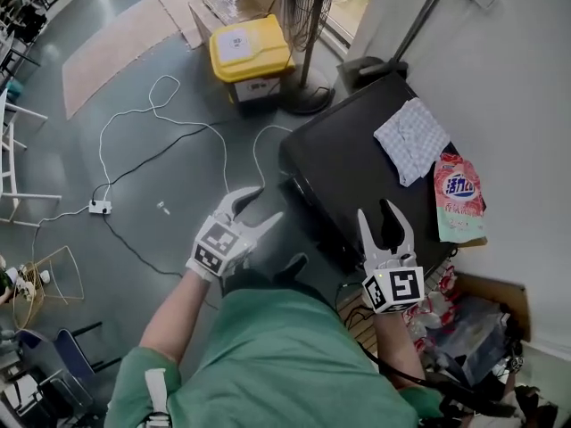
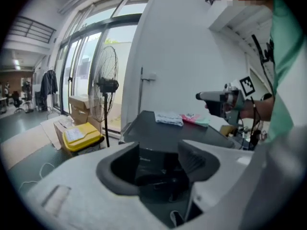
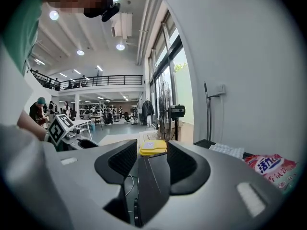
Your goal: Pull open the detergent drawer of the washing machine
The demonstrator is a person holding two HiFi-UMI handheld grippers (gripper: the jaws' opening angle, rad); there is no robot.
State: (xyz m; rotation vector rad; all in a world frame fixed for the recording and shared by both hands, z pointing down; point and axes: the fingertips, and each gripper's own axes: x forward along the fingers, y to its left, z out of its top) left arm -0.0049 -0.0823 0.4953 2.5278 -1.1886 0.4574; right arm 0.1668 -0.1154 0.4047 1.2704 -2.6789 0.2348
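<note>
The black washing machine stands at the right, seen from above; its front face is in shadow and I cannot make out the detergent drawer. My left gripper hangs open just left of the machine's front, nothing between its fingers. My right gripper is open over the front edge of the lid, also empty. In the left gripper view the dark front shows between the jaws and the lid lies beyond. In the right gripper view the machine's corner sits between the jaws.
A checked cloth and a pink detergent bag lie on the lid. A yellow-lidded box and a standing fan's base are behind the machine. White cable and a power strip cross the floor. A cardboard box is at the right.
</note>
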